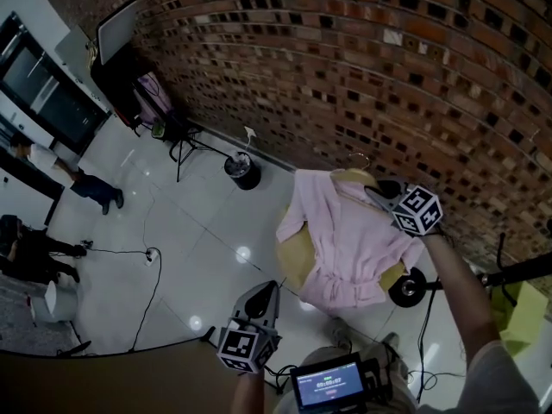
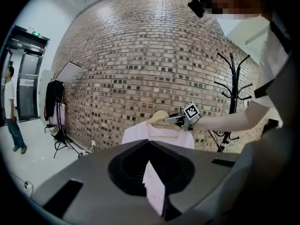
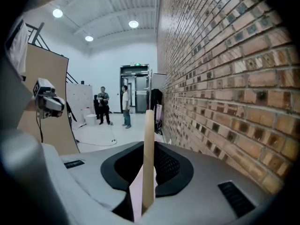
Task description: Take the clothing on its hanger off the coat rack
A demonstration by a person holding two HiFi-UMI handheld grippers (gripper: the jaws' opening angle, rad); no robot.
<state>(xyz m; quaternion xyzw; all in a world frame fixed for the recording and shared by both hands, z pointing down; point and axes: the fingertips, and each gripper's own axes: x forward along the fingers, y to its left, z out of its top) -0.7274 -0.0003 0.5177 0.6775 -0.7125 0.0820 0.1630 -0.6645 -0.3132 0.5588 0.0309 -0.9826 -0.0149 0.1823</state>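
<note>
A pink shirt point(image 1: 345, 240) hangs on a wooden hanger point(image 1: 352, 178) in front of the brick wall. The hanger's metal hook point(image 1: 359, 157) is free in the air, apart from the black coat rack point(image 2: 233, 95). My right gripper point(image 1: 379, 193) is shut on the hanger's shoulder, and in the right gripper view the wooden bar point(image 3: 148, 153) stands upright between its jaws. Lower left, my left gripper point(image 1: 267, 290) is near the shirt's hem. In the left gripper view a fold of pink cloth point(image 2: 154, 189) sits pinched between the jaws of the left gripper point(image 2: 152, 146).
The brick wall point(image 1: 388, 67) runs close behind the shirt. The rack's round black base point(image 1: 407, 287) stands on the floor at the right. A black bin point(image 1: 243, 171), tripods, cables and a garment rail point(image 2: 55, 107) are to the left. People stand by the doorway point(image 3: 136, 95).
</note>
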